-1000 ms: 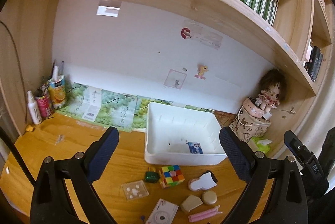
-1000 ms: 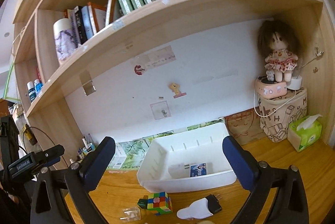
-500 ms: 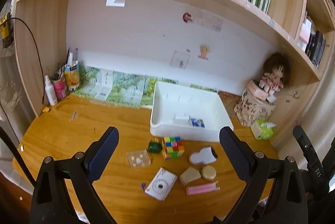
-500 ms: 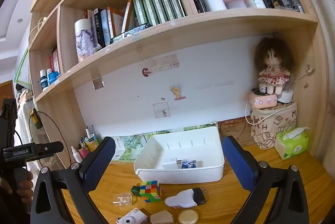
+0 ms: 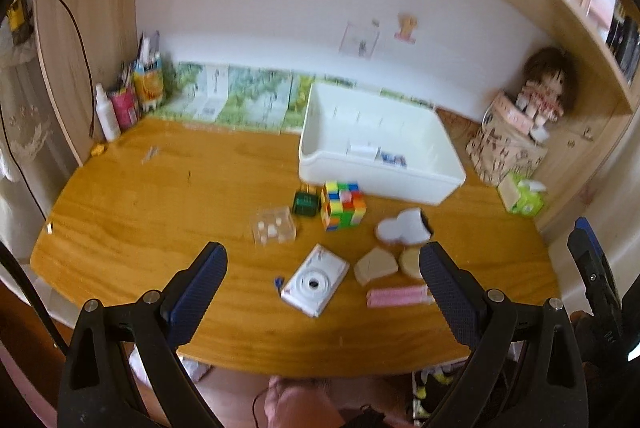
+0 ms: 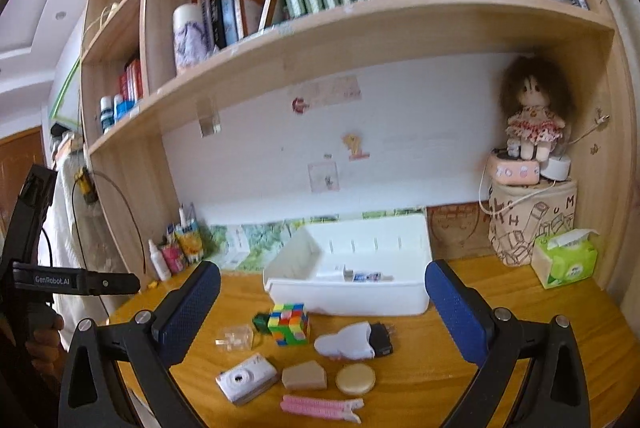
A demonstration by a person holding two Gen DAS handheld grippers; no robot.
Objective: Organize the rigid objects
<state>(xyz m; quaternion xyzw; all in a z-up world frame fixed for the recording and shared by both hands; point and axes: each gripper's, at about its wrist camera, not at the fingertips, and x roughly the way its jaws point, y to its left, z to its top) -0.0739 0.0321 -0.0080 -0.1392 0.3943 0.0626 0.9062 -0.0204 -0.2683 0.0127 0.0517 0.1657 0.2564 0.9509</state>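
Both grippers hang above the near edge of the wooden bench (image 5: pixel 160 204), jaws spread wide and holding nothing — the left gripper (image 5: pixel 322 280) and the right gripper (image 6: pixel 322 302) alike. The white bin (image 6: pixel 348 298) sits toward the back of the bench with a couple of small items inside. In front of it lie the loose things: a colour cube (image 6: pixel 289 323), a clear box (image 6: pixel 237 339), a white camera (image 6: pixel 246 378), a white plug adapter (image 6: pixel 352 342), a tan wedge (image 6: pixel 304 376), a round disc (image 6: pixel 355 379) and a pink clip (image 6: pixel 320 408) — all outside the bin.
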